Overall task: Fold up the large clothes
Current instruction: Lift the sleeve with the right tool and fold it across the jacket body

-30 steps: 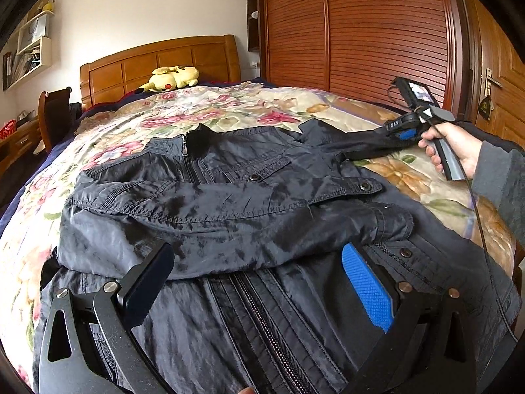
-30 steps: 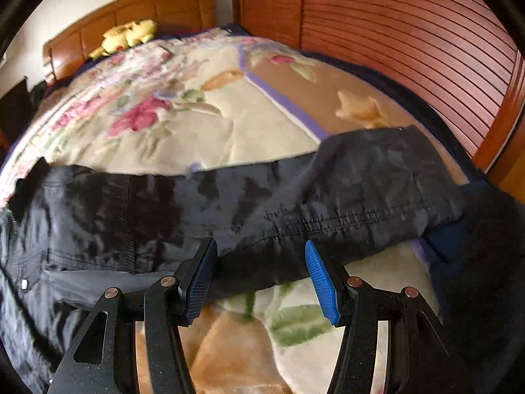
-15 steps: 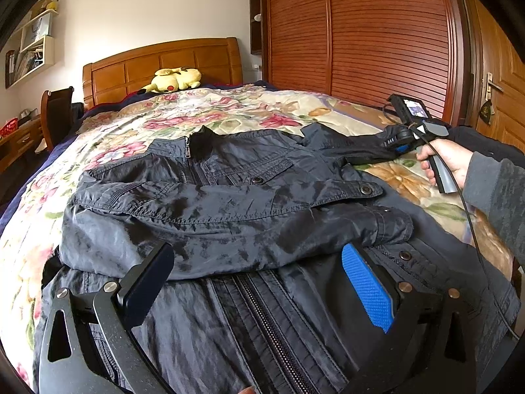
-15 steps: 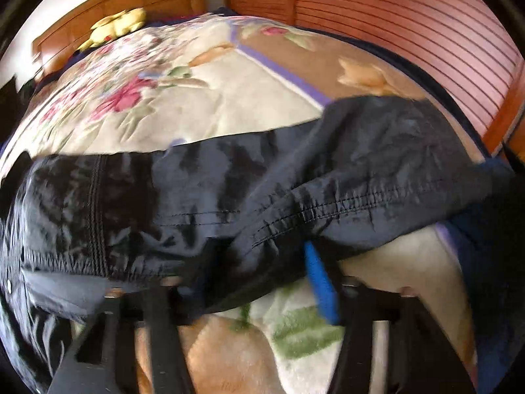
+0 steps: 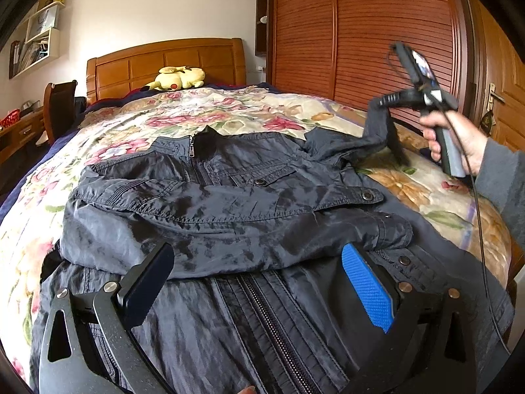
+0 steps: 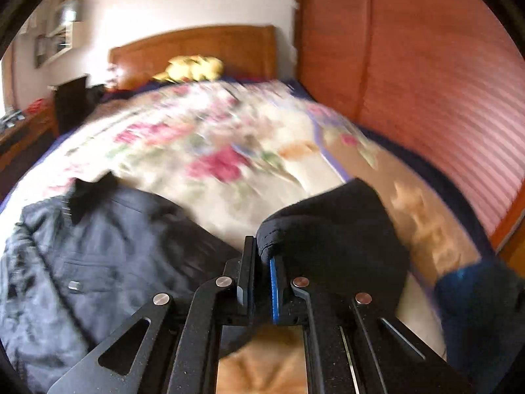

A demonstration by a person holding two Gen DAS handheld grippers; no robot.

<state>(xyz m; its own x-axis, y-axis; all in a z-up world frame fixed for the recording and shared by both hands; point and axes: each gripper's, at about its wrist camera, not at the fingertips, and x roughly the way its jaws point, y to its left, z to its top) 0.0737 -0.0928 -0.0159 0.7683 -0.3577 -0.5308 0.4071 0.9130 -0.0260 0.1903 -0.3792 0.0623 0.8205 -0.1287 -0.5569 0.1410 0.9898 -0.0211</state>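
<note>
Right tongs (image 6: 262, 262) just clamped on jacket sleeve (image 6: 331, 229), lifted off bed (image 5: 229, 115); left tongs (image 5: 259, 292) open above jacket (image 5: 229, 203) hem

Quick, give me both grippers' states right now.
Left gripper: open, holding nothing, over the jacket.
Right gripper: just closed on the jacket's sleeve.

A home bedroom; a floral-quilted bed (image 5: 229, 111) with wooden headboard (image 5: 164, 62), slatted wardrobe (image 5: 361, 32), wall shelf (image 5: 36, 46).
</note>
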